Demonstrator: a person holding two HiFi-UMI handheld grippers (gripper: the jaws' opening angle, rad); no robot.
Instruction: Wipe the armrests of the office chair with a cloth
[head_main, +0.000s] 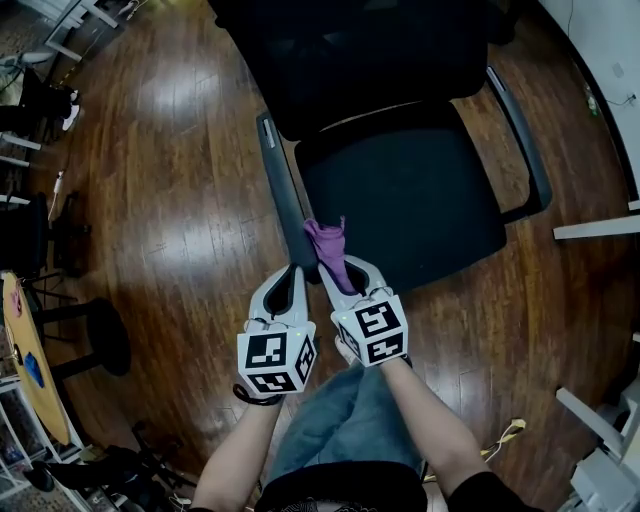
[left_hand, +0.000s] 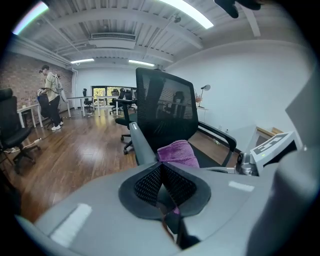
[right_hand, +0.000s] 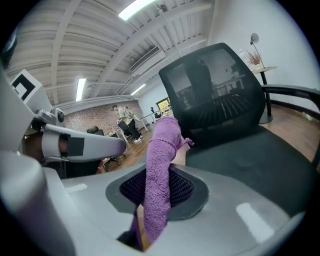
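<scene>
Right gripper view: R gripper (right_hand: 157, 187) clamped on cloth (right_hand: 162, 150), likely soft, light, floppy, so hold mid-fold; L gripper (left_hand: 162, 182) closed, alongside.

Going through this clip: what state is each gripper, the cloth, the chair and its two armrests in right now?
Left gripper, shut, holding nothing.
Right gripper, shut on the cloth.
Cloth, bunched, sticking up from the jaws at the near armrest's front end; contact unclear.
Near armrest, uncovered behind the cloth.
Far armrest, uncovered, no gripper by it.
Chair, upright, nothing on its seat.
</scene>
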